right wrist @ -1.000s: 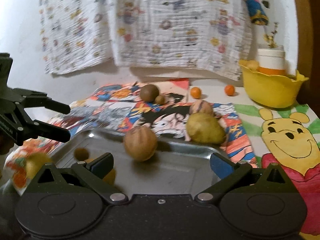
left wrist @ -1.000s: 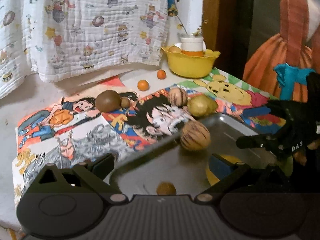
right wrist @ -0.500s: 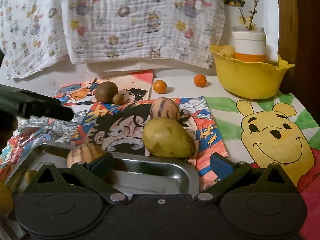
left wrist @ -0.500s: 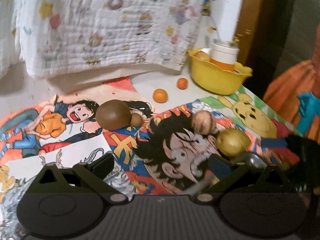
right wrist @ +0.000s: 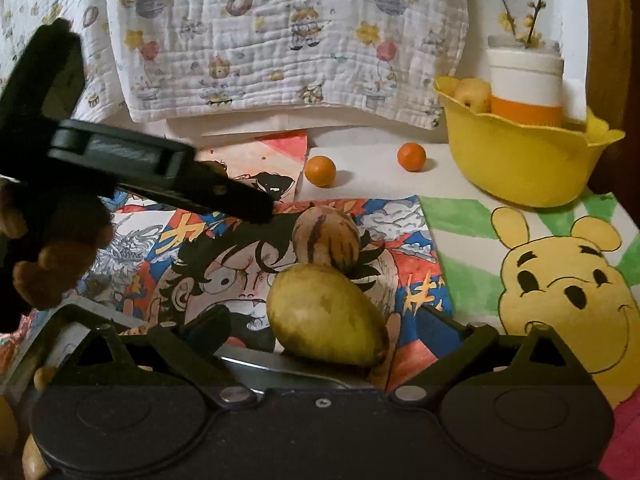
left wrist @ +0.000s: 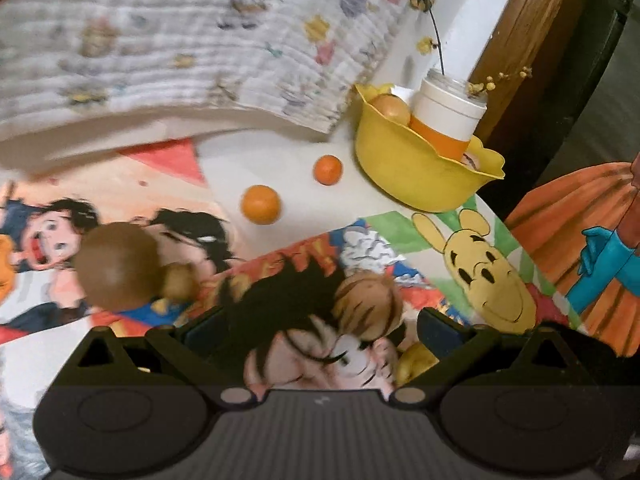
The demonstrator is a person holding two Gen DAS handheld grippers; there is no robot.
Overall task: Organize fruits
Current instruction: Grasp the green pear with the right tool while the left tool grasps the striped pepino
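Observation:
My left gripper is open and empty above the cartoon mat, with a striped tan fruit just ahead between its fingers. A round brown fruit with a small tan one beside it lies to the left. Two small oranges lie further back. My right gripper is open, with a yellow-green pear-like fruit lying between its fingers at the metal tray's far rim. The striped fruit sits just behind it. The left gripper crosses the right wrist view.
A yellow bowl holding a white and orange jar and a yellow fruit stands at the back right. A patterned cloth hangs behind. A Winnie-the-Pooh drawing covers the right side.
Both grippers have moved forward off the tray toward the fruits on the mat. The left one has passed over the tray; the right one has come up around the yellow-green fruit.

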